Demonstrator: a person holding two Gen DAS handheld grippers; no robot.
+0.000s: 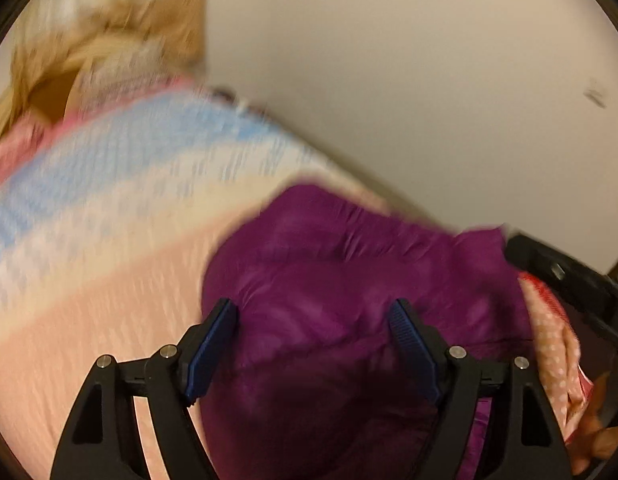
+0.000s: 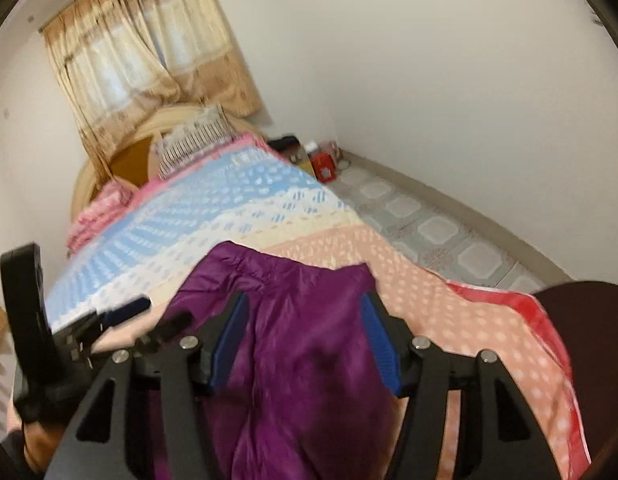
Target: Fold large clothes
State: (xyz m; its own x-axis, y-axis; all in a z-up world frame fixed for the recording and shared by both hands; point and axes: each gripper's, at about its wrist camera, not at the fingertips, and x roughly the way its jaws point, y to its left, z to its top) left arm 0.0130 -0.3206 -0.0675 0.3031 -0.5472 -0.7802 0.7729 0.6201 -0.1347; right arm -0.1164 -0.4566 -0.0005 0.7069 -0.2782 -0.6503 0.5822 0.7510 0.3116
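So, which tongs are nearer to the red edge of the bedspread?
Right. The right tongs are above the purple garment, the red edge just to their right; the left tongs are farther left over the garment.

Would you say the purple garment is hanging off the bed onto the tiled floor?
No, the purple garment lies wholly on the patterned bedspread, short of the tiled floor.

Both pictures are round and bent at the edges, with dark corners. The left one is smeared with blur, most on the bed [image 1: 89, 216]. Soft light glows through the curtain [image 2: 137, 60]. The walls look evenly lit.
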